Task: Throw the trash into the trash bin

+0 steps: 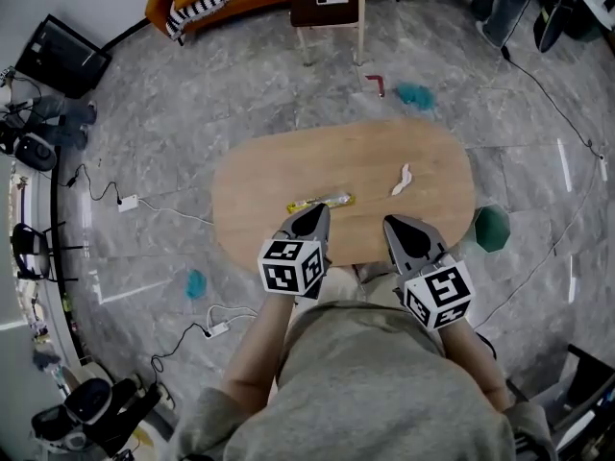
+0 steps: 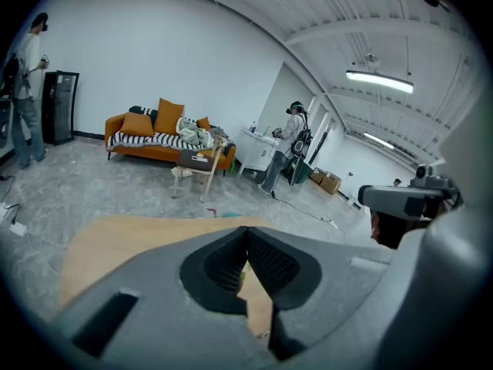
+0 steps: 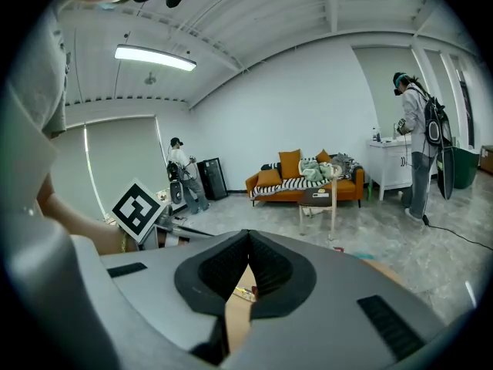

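Your forearms reach forward side by side, each claw tilted down over the near edge of the smooth, oval wooden surface (image 1: 259, 176). Your left claw (image 1: 312, 211) is closed tight with nothing in it, its ribbed dark pads (image 2: 269, 262) meeting. Your right claw (image 1: 399, 224) is likewise closed and empty. A flat yellow wrapper (image 1: 320, 202) lies just beyond the left tip, and a crumpled white scrap (image 1: 402, 179) lies farther ahead of the right.

You won't find anything readable here, tbh: the marker cube (image 1: 291, 267) on your left gripper (image 1: 314, 209) and its twin on your right gripper (image 1: 397, 222) just show black-and-white square patterns, and any print on the yellow wrapper (image 1: 322, 202) is too small to make out.
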A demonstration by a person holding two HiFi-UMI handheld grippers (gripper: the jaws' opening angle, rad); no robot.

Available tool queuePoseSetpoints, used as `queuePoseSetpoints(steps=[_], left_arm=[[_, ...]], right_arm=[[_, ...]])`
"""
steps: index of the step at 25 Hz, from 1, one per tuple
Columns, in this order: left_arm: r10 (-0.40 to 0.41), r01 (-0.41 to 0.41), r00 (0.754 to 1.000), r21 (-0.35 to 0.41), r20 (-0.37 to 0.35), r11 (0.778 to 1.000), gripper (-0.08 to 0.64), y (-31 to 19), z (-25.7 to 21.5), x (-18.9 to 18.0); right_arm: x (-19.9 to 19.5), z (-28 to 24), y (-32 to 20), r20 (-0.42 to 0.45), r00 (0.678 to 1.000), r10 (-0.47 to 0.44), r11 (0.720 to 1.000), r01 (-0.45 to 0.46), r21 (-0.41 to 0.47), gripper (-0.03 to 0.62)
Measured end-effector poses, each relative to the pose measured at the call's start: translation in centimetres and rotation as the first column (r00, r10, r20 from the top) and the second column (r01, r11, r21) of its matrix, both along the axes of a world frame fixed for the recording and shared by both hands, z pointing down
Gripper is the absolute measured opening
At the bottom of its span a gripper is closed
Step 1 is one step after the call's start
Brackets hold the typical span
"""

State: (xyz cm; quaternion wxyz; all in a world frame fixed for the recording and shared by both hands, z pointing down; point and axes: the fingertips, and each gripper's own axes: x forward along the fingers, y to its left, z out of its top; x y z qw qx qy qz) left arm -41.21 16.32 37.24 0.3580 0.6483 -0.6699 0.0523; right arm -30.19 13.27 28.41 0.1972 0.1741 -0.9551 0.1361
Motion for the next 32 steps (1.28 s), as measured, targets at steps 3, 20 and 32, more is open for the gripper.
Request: queuePoseSetpoints(steps=[3,20,32], left_arm=[[-0.019,0.019,1.0,-0.008,-0.003,1.0,0.011,0.8,0.7,-1.3],[-0.094,0.091,0.995,-0.075,-0.03,0.993,0.011,2.8,6.2,-6.1],[-0.06,0.052,0.997,-0.15,-0.05,0.987,0.011,2.5,11.8,-7.5]], right_arm=[[-1.5,0.5,0.5,-0.005,1.0,-0.018,1.0,0.018,-0.007,0.008],[-5.9,4.4,2.0,-0.064,0.996,-0.067,0.997,0.064,-0.049,0.008],[-8.8,7.5,3.0,-0.082,0.987,-0.135,0.988,0.128,-0.091,0.008]])
